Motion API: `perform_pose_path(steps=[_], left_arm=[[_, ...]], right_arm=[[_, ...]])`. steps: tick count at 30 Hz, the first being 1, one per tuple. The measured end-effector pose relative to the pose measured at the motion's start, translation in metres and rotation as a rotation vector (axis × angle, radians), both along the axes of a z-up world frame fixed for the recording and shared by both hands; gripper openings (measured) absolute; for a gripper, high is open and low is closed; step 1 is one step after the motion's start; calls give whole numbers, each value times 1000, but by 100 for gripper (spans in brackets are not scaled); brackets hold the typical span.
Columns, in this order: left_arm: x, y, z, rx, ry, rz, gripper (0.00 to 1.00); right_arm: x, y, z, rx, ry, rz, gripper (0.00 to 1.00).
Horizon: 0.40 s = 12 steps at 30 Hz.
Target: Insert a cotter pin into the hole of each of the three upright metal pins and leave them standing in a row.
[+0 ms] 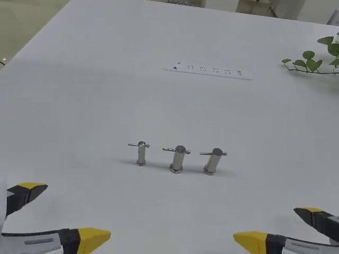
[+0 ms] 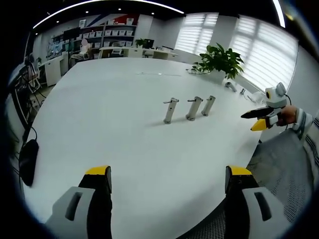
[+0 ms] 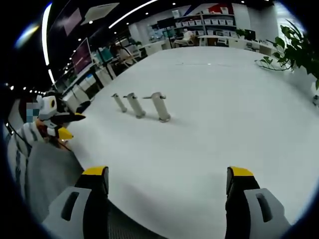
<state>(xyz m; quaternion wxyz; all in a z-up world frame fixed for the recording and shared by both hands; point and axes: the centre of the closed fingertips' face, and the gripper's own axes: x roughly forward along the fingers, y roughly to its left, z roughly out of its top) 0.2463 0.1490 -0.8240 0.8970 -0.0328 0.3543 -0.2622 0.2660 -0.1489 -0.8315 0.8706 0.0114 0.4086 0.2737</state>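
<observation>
Three upright metal pins stand in a row at the middle of the white table (image 1: 79, 106): a left pin (image 1: 141, 154), a middle pin (image 1: 178, 159) and a right pin (image 1: 212, 161). Each has a thin cotter pin (image 1: 176, 151) crossing its top. The row also appears in the left gripper view (image 2: 192, 108) and the right gripper view (image 3: 135, 105). My left gripper (image 1: 62, 214) (image 2: 168, 174) hovers open near the table's front left. My right gripper (image 1: 279, 226) (image 3: 167, 174) is open at the front right. Both are well short of the pins and hold nothing.
A white power strip (image 1: 207, 70) lies flat further back on the table. A leafy green plant (image 1: 318, 58) sits at the far right edge. The table's near edge runs just below both grippers. Office shelves and desks stand in the background.
</observation>
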Motion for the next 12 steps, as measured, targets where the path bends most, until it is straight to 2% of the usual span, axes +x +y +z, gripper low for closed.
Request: perform_pose_path(steps=[12], left_arm=[[-4, -1, 0, 0, 6, -12, 93]], right_arm=[[-1, 0, 1, -11, 10, 6, 97]])
